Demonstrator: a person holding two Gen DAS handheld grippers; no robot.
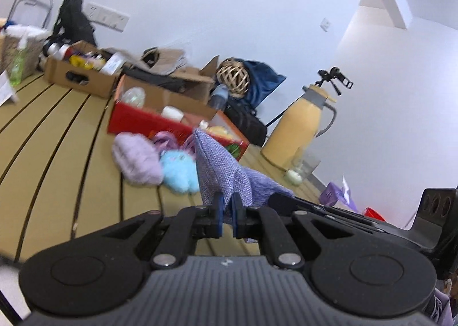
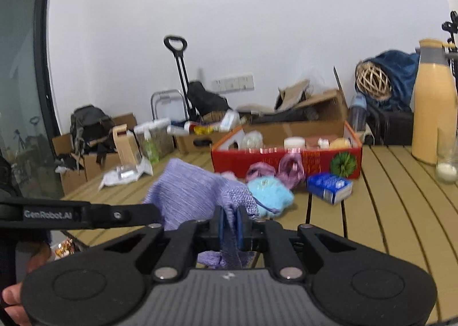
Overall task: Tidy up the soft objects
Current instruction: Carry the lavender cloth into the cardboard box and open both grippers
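A purple knitted cloth hangs stretched between both grippers above the slatted wooden table. My left gripper is shut on one edge of it. My right gripper is shut on another part of the purple cloth, which bunches up to the left of its fingers. Behind the cloth on the table lie a light blue plush toy, a fluffy lilac item and a pink soft item. In the right wrist view the blue plush sits just past the cloth.
A red box of assorted items stands behind the soft things, with cardboard boxes further back. A yellow thermos jug and a glass jar stand at the right. A blue packet lies by the red box.
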